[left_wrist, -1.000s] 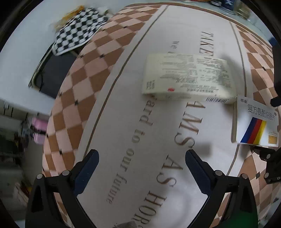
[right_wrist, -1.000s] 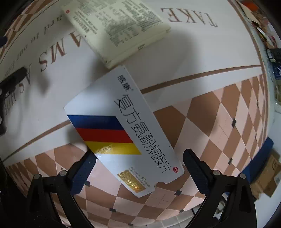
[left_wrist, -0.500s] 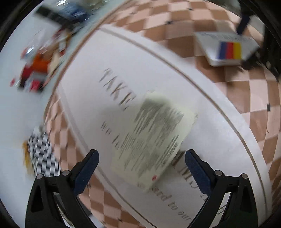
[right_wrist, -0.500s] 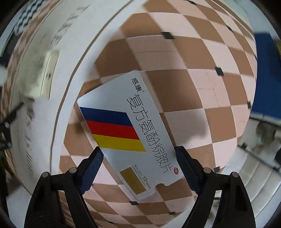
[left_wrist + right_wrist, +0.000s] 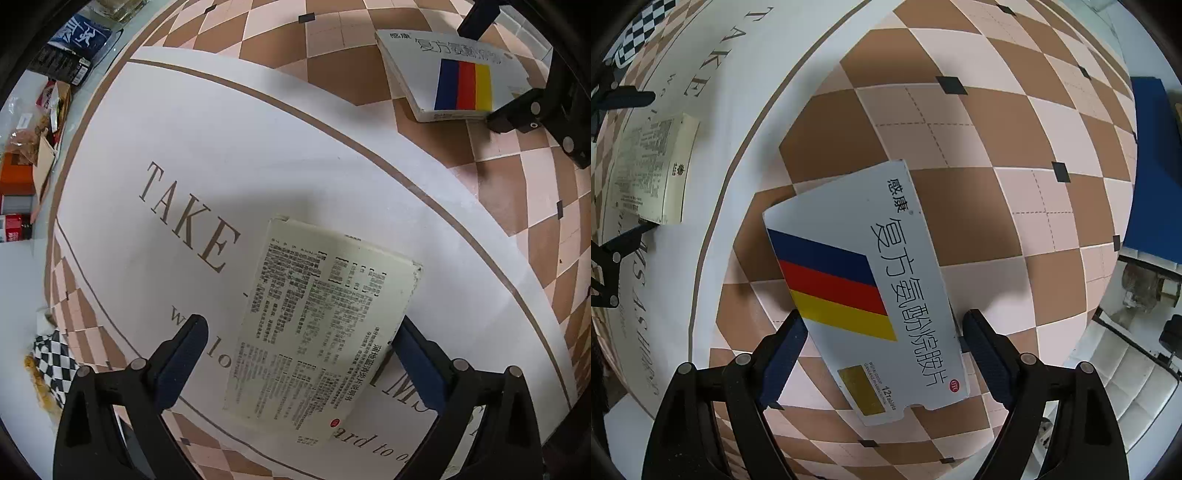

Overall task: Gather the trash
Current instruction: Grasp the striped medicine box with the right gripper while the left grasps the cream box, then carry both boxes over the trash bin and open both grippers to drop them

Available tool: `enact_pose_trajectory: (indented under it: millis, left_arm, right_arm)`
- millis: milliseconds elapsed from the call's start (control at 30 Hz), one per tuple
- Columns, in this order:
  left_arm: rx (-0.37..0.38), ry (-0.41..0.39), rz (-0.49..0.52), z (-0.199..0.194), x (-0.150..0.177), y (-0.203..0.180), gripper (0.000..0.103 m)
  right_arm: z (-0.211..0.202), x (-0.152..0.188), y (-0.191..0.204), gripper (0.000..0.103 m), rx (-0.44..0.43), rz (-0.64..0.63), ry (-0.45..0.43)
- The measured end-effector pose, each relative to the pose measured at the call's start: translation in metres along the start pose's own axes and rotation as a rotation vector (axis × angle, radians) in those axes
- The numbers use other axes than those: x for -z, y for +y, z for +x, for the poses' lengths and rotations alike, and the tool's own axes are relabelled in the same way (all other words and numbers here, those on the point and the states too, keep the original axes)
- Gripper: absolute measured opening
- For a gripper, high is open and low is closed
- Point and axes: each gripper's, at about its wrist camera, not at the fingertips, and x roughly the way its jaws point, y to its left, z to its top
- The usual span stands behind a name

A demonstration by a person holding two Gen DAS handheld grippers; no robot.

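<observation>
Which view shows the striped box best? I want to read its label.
The right wrist view: the striped box fills the centre, label legible, between the right gripper's fingers. The left wrist view shows it small, at the edge, partly hidden.

A tabletop under a checkered cloth printed with "TAKE". A cream medicine box lies on its white centre. A striped white box rests on the brown-and-pink border.

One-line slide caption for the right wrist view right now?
Right gripper pointing down, jaws open astride a white medicine box with blue, red and yellow stripes on the checkered mat.
</observation>
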Motion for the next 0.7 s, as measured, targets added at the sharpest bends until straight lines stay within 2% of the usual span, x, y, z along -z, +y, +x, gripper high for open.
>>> enact_pose_trajectory:
  millis: [67, 100, 133, 200, 333, 400, 467, 533, 700]
  left_arm:
    - [0.020, -0.012, -0.003, 0.000, 0.003, 0.002, 0.093]
    - [0.052, -0.016, -0.010, -0.001, 0.005, 0.004, 0.079]
    - [0.069, -0.016, -0.016, -0.003, 0.007, 0.004, 0.078]
    - [0.053, -0.030, -0.021, -0.005, 0.010, 0.000, 0.078]
    - [0.061, -0.035, -0.103, -0.008, 0.015, 0.002, 0.078]
    - [0.033, -0.041, -0.149, -0.013, 0.019, -0.002, 0.078]
    - [0.003, -0.044, -0.197, -0.015, 0.017, 0.011, 0.078]
    - [-0.028, -0.052, -0.283, -0.023, 0.024, 0.011, 0.078]
    - [-0.029, -0.106, -0.479, -0.053, 0.046, 0.003, 0.078]
  right_arm:
    - [0.000, -0.005, 0.000, 0.087, 0.003, -0.004, -0.006]
    - [0.000, -0.005, -0.003, 0.087, 0.004, -0.006, -0.009]
    - [-0.001, -0.005, -0.007, 0.086, 0.004, -0.006, -0.013]
    - [0.000, 0.005, 0.006, 0.082, 0.004, -0.009, -0.022]
    - [-0.002, 0.015, 0.005, 0.081, 0.015, -0.008, -0.042]
    - [-0.001, 0.024, 0.013, 0.081, -0.005, 0.009, -0.050]
    - [0.000, 0.020, 0.020, 0.081, -0.016, 0.022, -0.070]
    - [-0.005, 0.026, 0.018, 0.081, -0.038, 0.037, -0.093]
    - [-0.018, 0.049, 0.016, 0.081, -0.089, 0.099, -0.153]
